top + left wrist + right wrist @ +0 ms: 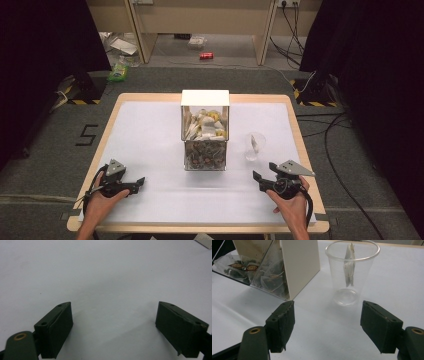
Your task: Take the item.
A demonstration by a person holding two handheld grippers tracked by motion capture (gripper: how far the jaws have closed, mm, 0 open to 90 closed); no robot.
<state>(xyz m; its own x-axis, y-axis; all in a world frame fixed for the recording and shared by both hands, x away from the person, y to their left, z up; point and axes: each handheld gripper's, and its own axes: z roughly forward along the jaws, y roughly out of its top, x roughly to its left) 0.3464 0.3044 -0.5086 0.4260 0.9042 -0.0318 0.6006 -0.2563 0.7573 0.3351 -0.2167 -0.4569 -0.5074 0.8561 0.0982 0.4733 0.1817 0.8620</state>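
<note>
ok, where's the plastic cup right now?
High view: the plastic cup stands upright on the table's right half, just right of the tea-bag box, ahead of the right tongs.

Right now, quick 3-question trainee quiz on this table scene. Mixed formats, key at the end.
1. True or false: the clear cup lies tipped on its side.
2. What hangs inside the cup? A) tea bag B) spoon C) straw
3. Fill in: the right gripper has its jaws ____, nothing between them.

Key:
1. False, it stands upright beside the tea bag box.
2. A, a tea bag.
3. Open.
</note>
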